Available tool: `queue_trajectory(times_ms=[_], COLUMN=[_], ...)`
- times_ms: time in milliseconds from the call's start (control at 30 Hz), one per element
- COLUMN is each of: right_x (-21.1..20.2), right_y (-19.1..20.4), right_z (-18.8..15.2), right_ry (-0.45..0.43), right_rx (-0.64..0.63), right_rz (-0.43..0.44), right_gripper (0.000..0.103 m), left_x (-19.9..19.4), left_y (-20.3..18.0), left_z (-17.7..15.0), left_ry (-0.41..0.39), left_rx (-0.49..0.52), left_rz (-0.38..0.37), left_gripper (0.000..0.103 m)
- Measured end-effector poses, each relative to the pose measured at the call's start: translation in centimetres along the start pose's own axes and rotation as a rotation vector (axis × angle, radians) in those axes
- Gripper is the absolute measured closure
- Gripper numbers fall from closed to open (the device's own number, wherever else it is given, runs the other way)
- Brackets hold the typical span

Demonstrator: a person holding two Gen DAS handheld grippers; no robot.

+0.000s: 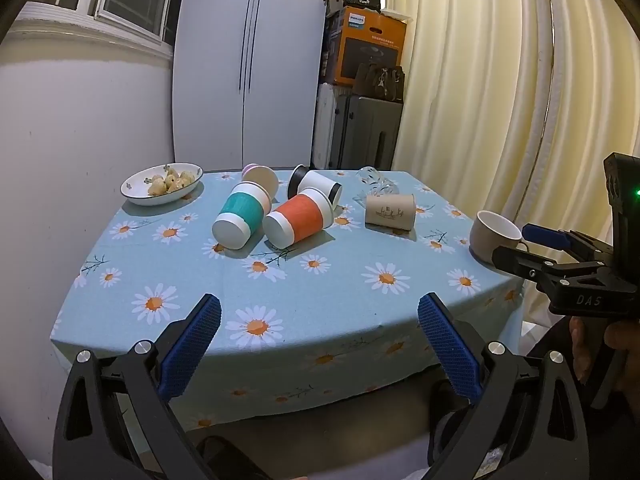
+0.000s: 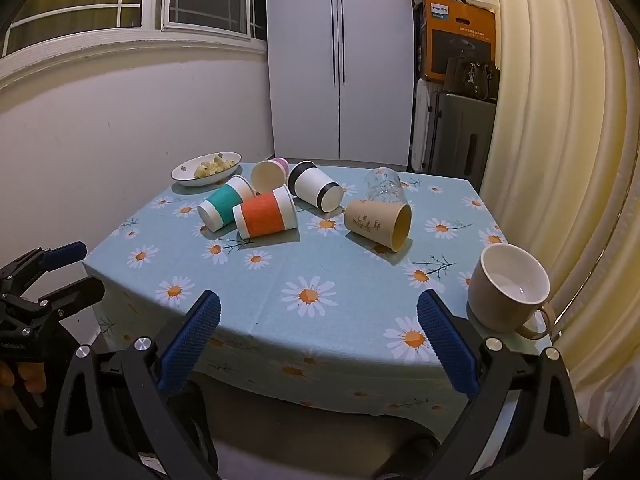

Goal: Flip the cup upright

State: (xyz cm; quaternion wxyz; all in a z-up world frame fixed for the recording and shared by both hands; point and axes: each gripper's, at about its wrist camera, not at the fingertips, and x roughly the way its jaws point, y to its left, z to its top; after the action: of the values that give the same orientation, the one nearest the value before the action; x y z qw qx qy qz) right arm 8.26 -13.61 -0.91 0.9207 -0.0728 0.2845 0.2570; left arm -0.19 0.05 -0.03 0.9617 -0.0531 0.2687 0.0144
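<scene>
Several cups lie on their sides on the daisy tablecloth [image 1: 320, 280]: a teal-sleeved cup [image 1: 238, 216] [image 2: 224, 204], an orange-sleeved cup [image 1: 298, 220] [image 2: 265, 216], a pink cup [image 1: 260, 180] [image 2: 270, 174], a black-banded white cup [image 1: 316, 188] [image 2: 316, 186], a beige paper cup [image 1: 390, 209] [image 2: 378, 222] and a clear glass [image 1: 376, 184] [image 2: 385, 186]. A beige mug [image 1: 494, 236] [image 2: 506, 290] stands upright at the right edge. My left gripper [image 1: 319, 326] and right gripper [image 2: 319, 322] are open and empty, both held in front of the table's near edge.
A bowl of food [image 1: 162, 184] [image 2: 206, 168] sits at the far left corner. A white cabinet [image 1: 244, 60], stacked boxes and a suitcase [image 1: 360, 132] stand behind the table. Curtains [image 2: 560, 120] hang on the right, close to the mug.
</scene>
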Motion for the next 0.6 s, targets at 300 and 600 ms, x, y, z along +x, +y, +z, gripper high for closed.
queue_trajectory(times_ms=[300, 600], right_x=[0.2, 0.32], right_y=[-0.12, -0.08], right_z=[-0.06, -0.08], right_ry=[0.002, 0.004], right_rx=[-0.001, -0.003], right_rz=[0.001, 0.0], right_gripper=[0.005, 0.005], left_x=[0.05, 0.16], left_y=[0.12, 0.08], left_z=[-0.16, -0.12], left_ry=[0.002, 0.005], left_rx=[0.001, 0.0], left_rz=[-0.002, -0.003], left_gripper=[0.007, 0.007])
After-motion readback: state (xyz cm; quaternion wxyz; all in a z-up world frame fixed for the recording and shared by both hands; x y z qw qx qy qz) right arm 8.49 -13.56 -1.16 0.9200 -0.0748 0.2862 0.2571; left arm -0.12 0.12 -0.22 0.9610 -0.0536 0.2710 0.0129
